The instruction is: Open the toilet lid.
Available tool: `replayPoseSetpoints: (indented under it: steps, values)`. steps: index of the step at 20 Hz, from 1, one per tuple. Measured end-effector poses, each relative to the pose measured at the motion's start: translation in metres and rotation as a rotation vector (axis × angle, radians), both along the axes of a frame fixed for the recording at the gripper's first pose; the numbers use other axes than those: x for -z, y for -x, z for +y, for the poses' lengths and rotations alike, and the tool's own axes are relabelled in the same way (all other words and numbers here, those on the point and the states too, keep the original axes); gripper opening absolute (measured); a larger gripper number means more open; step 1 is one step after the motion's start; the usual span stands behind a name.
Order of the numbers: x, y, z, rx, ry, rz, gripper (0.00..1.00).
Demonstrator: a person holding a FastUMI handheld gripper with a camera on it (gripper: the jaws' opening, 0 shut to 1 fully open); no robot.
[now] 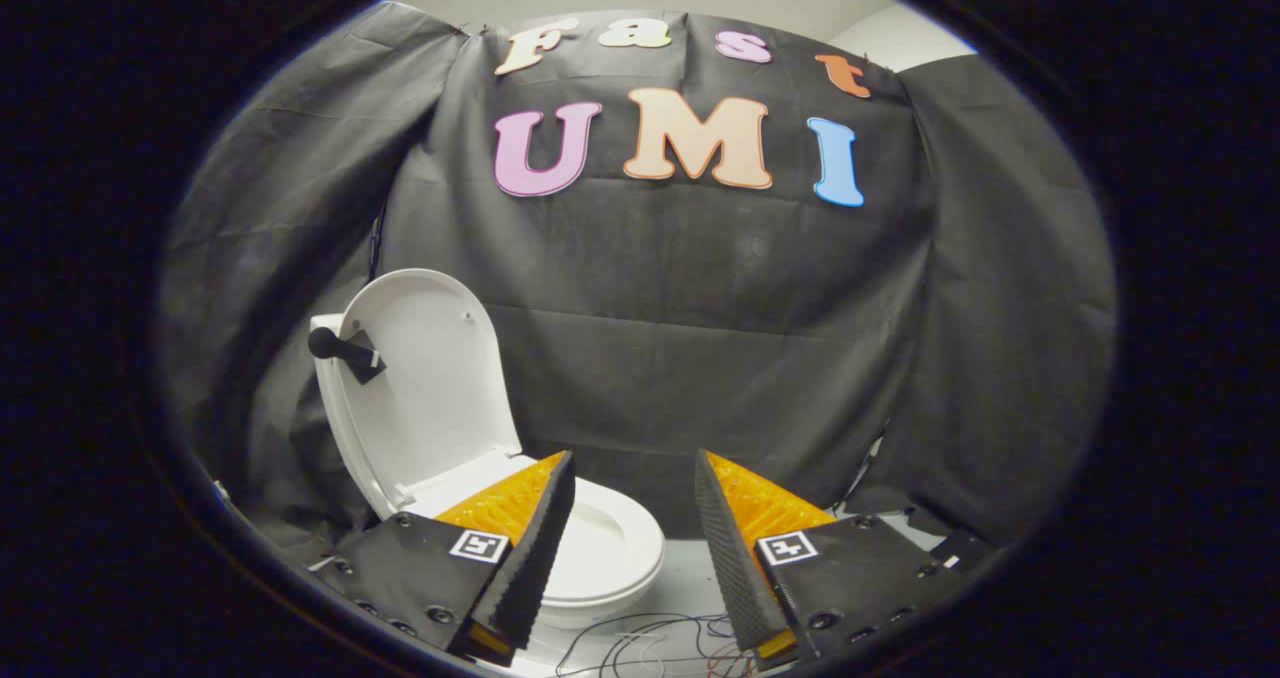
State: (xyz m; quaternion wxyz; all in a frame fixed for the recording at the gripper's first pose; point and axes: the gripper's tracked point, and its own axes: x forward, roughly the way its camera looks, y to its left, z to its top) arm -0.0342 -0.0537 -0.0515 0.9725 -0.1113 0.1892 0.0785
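At the left of the frame the lid (425,378) stands raised, nearly upright, leaning back toward the tank (322,326), whose white corner peeks out behind its left edge. A short dark knob (340,348) sticks out from the lid's left side, about a third of the way down from its top. Below the lid, at lower left of centre, the seat (610,538) lies flat on the bowl, partly hidden by the left finger.

By the look of it the lid is already open, so the step in hand is the finish: leaving the lid to rest and drawing clear. To do that well, I judge the gripper should back off straight and slowly, away from the knob, so nothing hooks the lid and tips it forward again. It would be worth checking that the lid leans past vertical before moving off; from here the lean looks enough, though I cannot be sure.

At the bottom centre the gripper (635,528) is spread wide, with nothing between its fingers and touching neither lid nor seat. Loose wires (650,638) lie on the floor (685,568) just under the fingers; keep the tips above them when retreating. To the right hangs only the black cloth (950,358).
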Motion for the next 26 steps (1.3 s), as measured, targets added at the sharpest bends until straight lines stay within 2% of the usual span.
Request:
replayPoseSetpoints:
  steps: [15,26]
  values:
    - [-0.029,0.043,0.0,-0.043,-0.075,-0.058,0.75]
    - [-0.035,0.046,0.0,-0.049,-0.08,-0.082,0.76]
